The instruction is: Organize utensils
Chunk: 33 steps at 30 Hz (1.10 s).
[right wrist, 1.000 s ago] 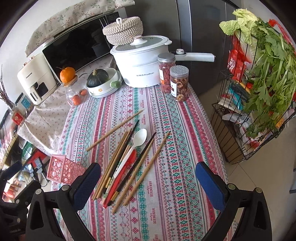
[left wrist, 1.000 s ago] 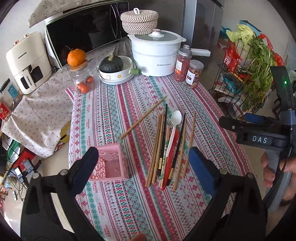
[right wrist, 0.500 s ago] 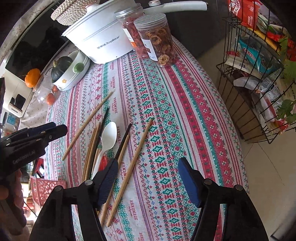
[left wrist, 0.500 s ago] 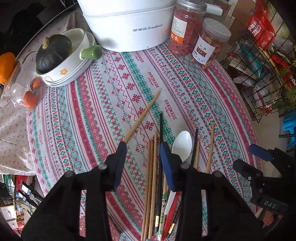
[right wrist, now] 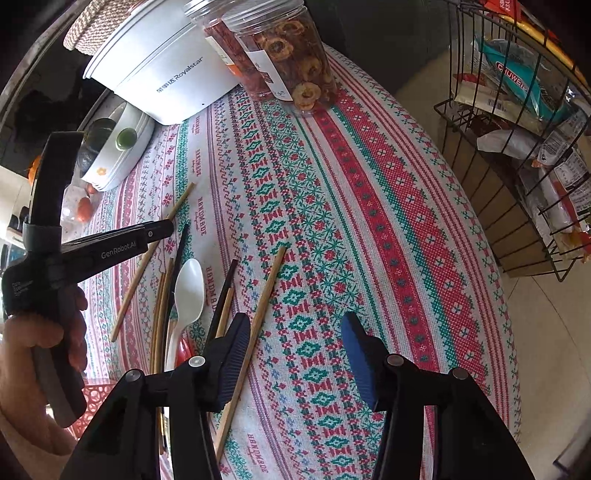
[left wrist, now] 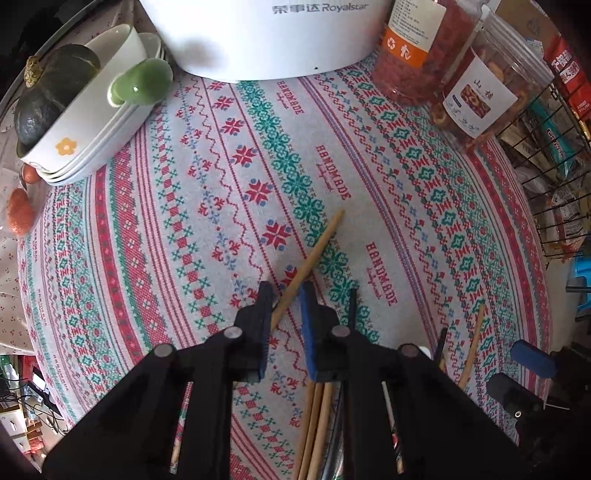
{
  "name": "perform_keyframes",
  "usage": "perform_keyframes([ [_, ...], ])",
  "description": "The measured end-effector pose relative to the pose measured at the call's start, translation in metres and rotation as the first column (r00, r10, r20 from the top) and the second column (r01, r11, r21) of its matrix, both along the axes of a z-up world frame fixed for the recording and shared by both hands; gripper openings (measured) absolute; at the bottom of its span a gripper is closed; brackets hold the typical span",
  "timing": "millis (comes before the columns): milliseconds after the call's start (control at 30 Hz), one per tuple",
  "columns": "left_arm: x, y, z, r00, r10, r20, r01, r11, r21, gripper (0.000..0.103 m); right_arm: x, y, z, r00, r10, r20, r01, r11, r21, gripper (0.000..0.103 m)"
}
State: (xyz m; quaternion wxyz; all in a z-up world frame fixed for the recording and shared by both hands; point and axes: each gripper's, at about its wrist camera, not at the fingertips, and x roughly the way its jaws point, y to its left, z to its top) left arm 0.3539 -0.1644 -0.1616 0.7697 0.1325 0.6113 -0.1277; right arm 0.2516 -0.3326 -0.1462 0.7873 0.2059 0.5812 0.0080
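My left gripper [left wrist: 286, 291] is low over the patterned tablecloth, its jaws narrowed around a lone wooden chopstick [left wrist: 314, 254] that lies slanted on the cloth; the pads look close to it but a small gap shows. That chopstick also shows in the right wrist view [right wrist: 155, 254], with the left gripper [right wrist: 162, 227] over it. My right gripper [right wrist: 291, 336] is open and empty above the cloth, beside another wooden chopstick [right wrist: 258, 321]. A white spoon [right wrist: 189, 291] and several wooden and black chopsticks [right wrist: 162, 314] lie in a bundle at the left.
A white Royalstar pot [left wrist: 266, 33], two snack jars [left wrist: 476, 85], and stacked bowls with a green squash [left wrist: 77, 122] stand at the back. A pink basket [right wrist: 98, 397] sits at the near left. A wire rack [right wrist: 524, 122] with packets stands off the table's right edge.
Both grippers dropped lower and moved forward over the table. My left gripper's jaws narrowed from wide open to close around the lone chopstick. The right gripper's jaws narrowed somewhat but stay open.
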Motion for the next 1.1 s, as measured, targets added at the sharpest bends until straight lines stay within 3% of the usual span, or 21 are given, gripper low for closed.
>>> perform_keyframes([
  [100, -0.005, -0.007, 0.004, 0.999, -0.016, 0.045, 0.015, 1.0, 0.026, 0.007, 0.005, 0.009, -0.003, 1.0, 0.008, 0.002, -0.008, 1.0, -0.005, 0.046],
  [367, -0.033, -0.006, 0.072, 0.984, 0.016, 0.179, -0.002, 0.997, -0.08, 0.007, 0.022, 0.041, -0.01, 0.998, 0.052, 0.019, -0.049, 0.99, -0.132, 0.035],
  [533, -0.065, 0.019, 0.121, 0.966, 0.061, 0.251, -0.017, 0.984, -0.175, 0.007, 0.024, 0.054, -0.012, 0.996, 0.083, 0.032, -0.072, 0.965, -0.251, 0.012],
  [633, -0.09, 0.038, 0.143, 0.95, 0.085, 0.3, -0.017, 0.975, -0.222, 0.007, 0.023, 0.051, -0.013, 0.996, 0.078, 0.047, -0.065, 0.968, -0.241, 0.009],
  [767, -0.11, 0.075, 0.148, 0.929, 0.122, 0.35, -0.016, 0.956, -0.292, 0.007, 0.01, 0.039, -0.008, 0.993, 0.08, 0.086, -0.067, 0.988, -0.136, 0.005],
  [900, -0.144, 0.102, 0.167, 0.903, 0.166, 0.397, -0.022, 0.939, -0.344, 0.007, -0.009, 0.042, 0.02, 0.977, 0.118, 0.18, -0.093, 0.985, -0.143, 0.005],
  [1100, -0.2, 0.137, 0.202, 0.839, 0.232, 0.492, -0.007, 0.909, -0.416, 0.007, -0.05, 0.047, 0.068, 0.941, 0.137, 0.311, -0.1, 0.986, -0.13, 0.005],
])
